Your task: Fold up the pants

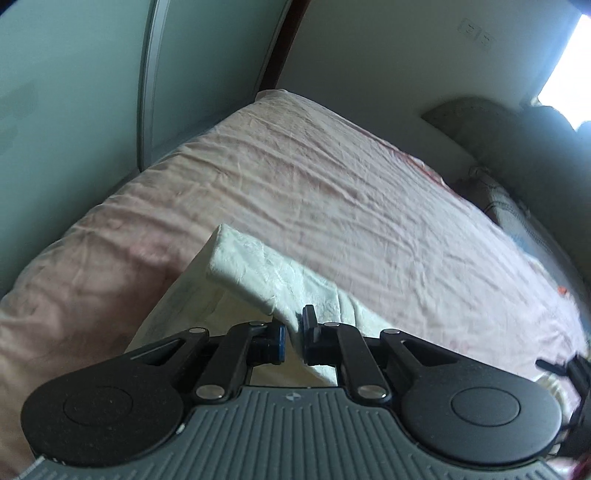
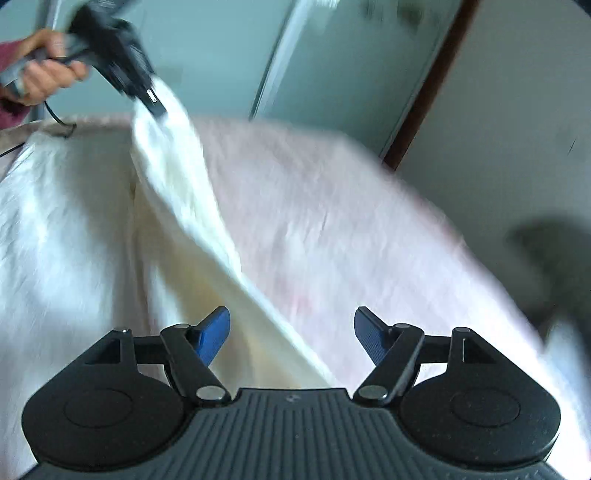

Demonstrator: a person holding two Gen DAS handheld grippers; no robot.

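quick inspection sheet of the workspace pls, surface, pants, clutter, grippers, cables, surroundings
surface: bed with wrinkled pink sheet.
job's things: white pants spread on the bed, one part lifted off it.
clutter: grey pillow at the bed's far right edge; small orange item near it, too small to identify.
grippers: left hand-held gripper shut on the pants' cloth, raised above the bed; right hand-held gripper open, holding nothing, over the pants' edge.
cables: thin black cable hanging below the left hand.
surroundings: frosted glass panels, dark door frame, white wall with a socket, bright window at right.
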